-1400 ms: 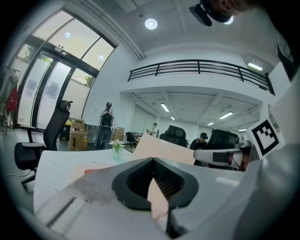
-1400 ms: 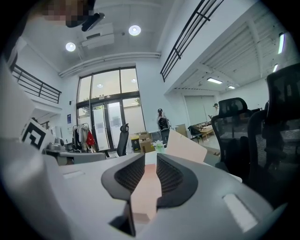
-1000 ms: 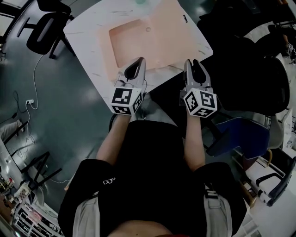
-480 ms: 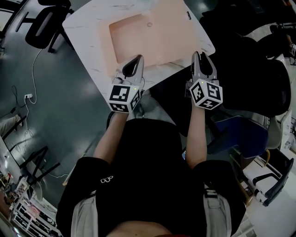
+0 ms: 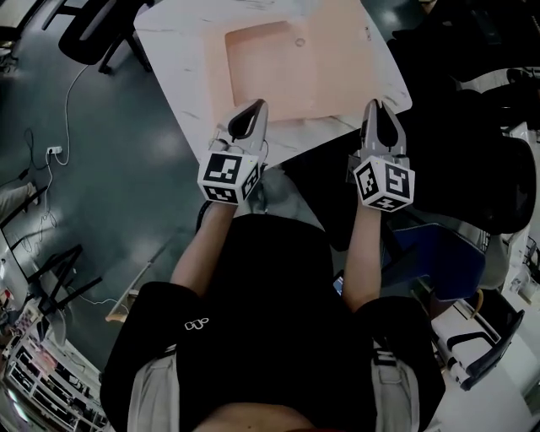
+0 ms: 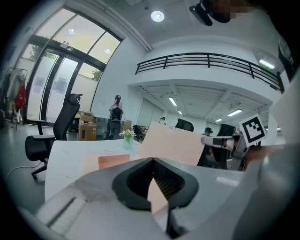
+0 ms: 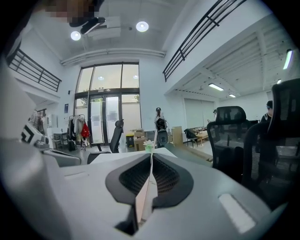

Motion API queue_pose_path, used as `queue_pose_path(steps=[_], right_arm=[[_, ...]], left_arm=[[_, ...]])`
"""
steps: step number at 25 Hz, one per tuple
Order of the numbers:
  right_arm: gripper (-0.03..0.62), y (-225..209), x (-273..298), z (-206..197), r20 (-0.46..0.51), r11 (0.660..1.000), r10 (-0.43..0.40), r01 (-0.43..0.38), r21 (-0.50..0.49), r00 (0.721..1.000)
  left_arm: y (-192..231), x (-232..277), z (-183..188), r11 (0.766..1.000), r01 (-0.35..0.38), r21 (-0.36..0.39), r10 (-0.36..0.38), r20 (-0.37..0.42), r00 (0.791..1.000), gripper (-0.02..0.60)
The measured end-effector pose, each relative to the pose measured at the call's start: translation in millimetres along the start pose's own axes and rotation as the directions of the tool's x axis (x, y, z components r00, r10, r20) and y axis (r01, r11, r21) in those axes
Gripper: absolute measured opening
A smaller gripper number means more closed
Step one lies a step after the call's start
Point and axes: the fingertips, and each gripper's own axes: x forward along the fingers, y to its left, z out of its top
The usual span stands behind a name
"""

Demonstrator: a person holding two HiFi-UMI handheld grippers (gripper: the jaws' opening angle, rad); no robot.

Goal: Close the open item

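Observation:
A peach-coloured hinged item [image 5: 270,72] lies open on the white table [image 5: 181,59]. In the left gripper view its lid [image 6: 171,147] stands up behind a flat orange base [image 6: 114,161]. My left gripper [image 5: 249,114] hovers at the table's near edge, just short of the item, and its jaws [image 6: 152,160] are shut on nothing. My right gripper [image 5: 381,114] hangs off the table's near right corner, beside the item. It is also shut and empty [image 7: 151,155].
A black office chair [image 5: 84,25] stands at the table's far left, and a dark chair [image 5: 498,169] and a blue seat [image 5: 439,249] are on my right. A small vase of flowers [image 6: 127,139] sits on the table's far side. A cable [image 5: 63,126] runs over the floor.
The right gripper's jaws have closed from wide open to shut. Both grippers stay near the table's front edge; the right one has drifted slightly right.

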Motion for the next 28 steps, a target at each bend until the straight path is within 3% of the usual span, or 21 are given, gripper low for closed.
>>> queue_pose_path(steps=[8,13,20,28], right_arm=[[0.009,68,7,8,0.002,0.988,0.133,-0.133,-0.081,0.991],[0.018,110,20,7,-0.032,0.963,0.224,-0.227,-0.145,0.974],[0.02,170,34,-22,-0.142,0.885,0.356,-0.382,-0.267,0.924],[0.029,226,44,-60,-0.268,0.789,0.457,-0.526,-0.318,0.848]], left_arm=[[23,-16,-2,0.999,-0.032,-0.022,0.032,0.003,0.999,-0.014],[41,-26,-2,0.997,-0.062,-0.042,0.063,0.012,0.998,-0.014],[65,-42,-8,0.991,-0.111,-0.07,0.112,0.014,0.994,-0.014],[94,-60,-18,0.979,-0.174,-0.109,0.175,0.001,0.985,-0.014]])
